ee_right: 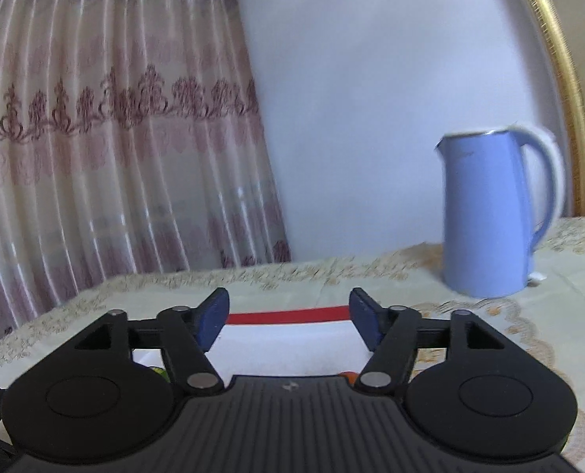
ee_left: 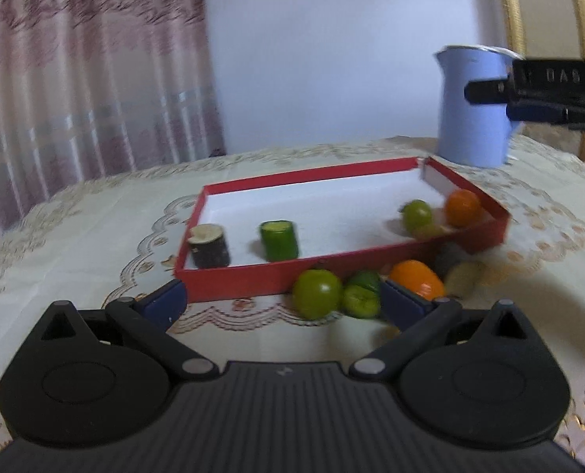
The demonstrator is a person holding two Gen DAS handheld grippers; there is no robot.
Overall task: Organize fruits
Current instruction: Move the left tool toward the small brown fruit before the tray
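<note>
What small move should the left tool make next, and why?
Probably ease the left tool forward to the green fruit and close on it. Its jaws stand open with nothing held, and that fruit lies on the cloth just outside the red tray, nearest the tool, while other pieces are already inside the tray.

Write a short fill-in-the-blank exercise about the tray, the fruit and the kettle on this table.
1. The red tray has a ____ floor.
2. The orange fruit in the tray lies by the tray's ____ wall, seen from the left wrist.
3. The kettle standing behind the tray is coloured ____.
4. Nothing sits between the right gripper's jaws, which stand ____.

Missing words: white; right; blue; open
</note>
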